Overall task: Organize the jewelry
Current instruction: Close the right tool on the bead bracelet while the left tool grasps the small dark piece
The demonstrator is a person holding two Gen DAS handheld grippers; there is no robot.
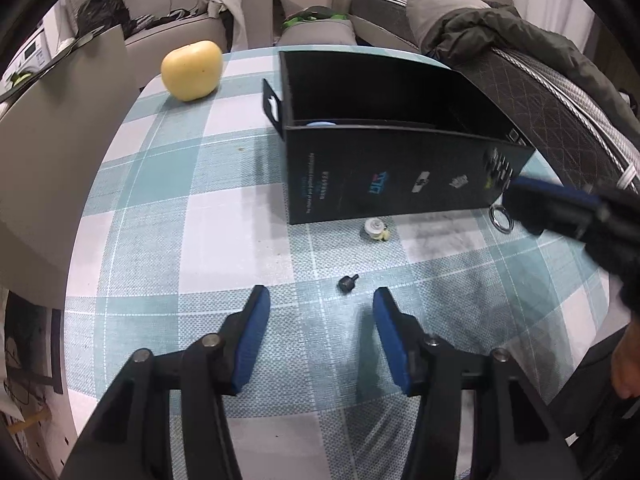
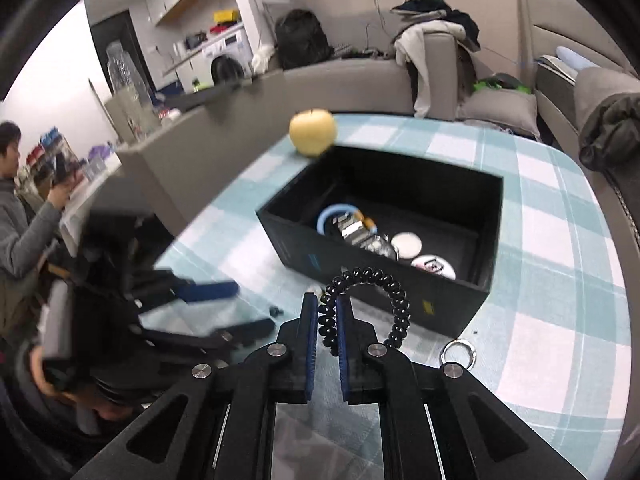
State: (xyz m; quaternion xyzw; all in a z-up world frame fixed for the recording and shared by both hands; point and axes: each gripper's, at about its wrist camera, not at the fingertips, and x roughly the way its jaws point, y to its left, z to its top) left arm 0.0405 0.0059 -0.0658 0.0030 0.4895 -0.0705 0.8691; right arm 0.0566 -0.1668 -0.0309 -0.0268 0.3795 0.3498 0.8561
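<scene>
Gripping the black beaded bracelet (image 2: 384,292), your right gripper (image 2: 328,312) hangs before the black box (image 2: 452,304); your left gripper (image 1: 320,300) gapes near a black stud (image 1: 347,282).

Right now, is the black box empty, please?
Not empty: the black box holds a blue ring, a metal band and two round pieces.

Black coil bracelet (image 2: 372,300) beside box (image 2: 460,304)
</scene>
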